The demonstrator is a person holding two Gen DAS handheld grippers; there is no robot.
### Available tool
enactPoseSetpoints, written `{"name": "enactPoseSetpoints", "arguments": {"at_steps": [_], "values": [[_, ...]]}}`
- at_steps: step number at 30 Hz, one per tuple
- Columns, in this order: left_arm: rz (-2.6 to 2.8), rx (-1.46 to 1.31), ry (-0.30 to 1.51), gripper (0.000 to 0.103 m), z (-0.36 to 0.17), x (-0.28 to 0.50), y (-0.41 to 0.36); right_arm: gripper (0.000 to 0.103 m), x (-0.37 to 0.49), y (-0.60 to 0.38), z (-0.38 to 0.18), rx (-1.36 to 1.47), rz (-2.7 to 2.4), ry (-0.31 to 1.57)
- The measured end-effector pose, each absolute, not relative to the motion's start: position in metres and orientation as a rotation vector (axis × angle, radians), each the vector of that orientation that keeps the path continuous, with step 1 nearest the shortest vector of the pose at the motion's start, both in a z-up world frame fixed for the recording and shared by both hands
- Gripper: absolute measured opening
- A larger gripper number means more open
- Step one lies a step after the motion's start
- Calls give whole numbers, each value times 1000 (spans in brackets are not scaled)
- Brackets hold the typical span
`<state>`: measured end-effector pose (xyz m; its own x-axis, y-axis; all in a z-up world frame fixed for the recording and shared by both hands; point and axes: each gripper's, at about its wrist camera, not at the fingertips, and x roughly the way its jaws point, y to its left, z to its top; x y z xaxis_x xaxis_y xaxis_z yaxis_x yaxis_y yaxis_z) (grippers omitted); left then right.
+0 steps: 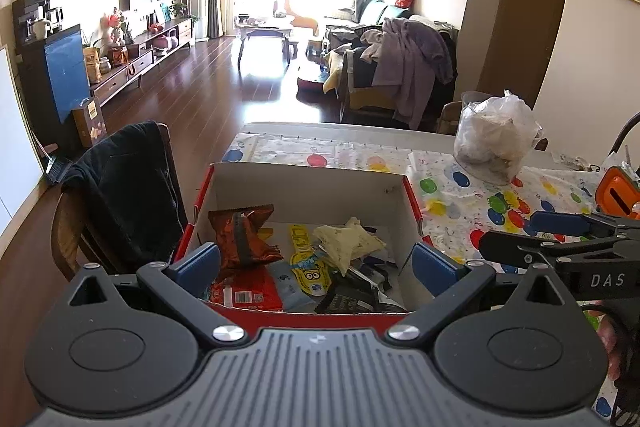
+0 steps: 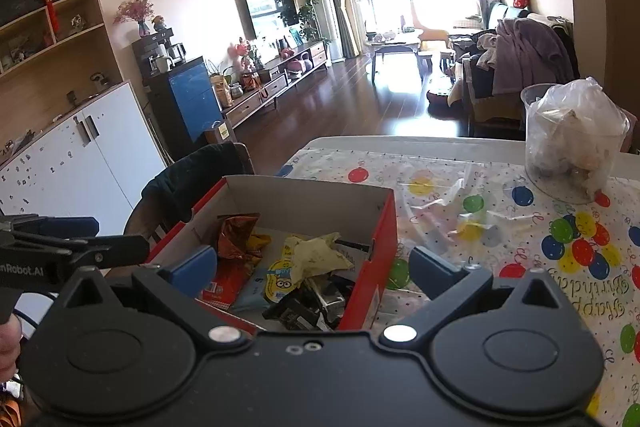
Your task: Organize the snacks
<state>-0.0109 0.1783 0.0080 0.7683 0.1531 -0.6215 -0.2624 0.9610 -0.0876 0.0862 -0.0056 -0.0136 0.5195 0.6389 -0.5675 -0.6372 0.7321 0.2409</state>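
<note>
Snacks (image 1: pixel 308 263) boxed — both claws wide.

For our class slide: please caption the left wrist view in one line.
Open left claw poised over a red box of snack packets on a balloon-print tablecloth.

Left claw (image 1: pixel 316 261) spread wide and empty, right claw (image 2: pixel 314 265) likewise, side by side
</note>
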Motion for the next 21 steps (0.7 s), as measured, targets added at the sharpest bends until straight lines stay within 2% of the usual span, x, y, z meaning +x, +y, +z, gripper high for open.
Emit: {"name": "enactPoseSetpoints", "arguments": {"at_steps": [21], "values": [[220, -214, 713, 103, -7, -13, 174, 103, 83, -11, -22, -32, 717, 720]]}}
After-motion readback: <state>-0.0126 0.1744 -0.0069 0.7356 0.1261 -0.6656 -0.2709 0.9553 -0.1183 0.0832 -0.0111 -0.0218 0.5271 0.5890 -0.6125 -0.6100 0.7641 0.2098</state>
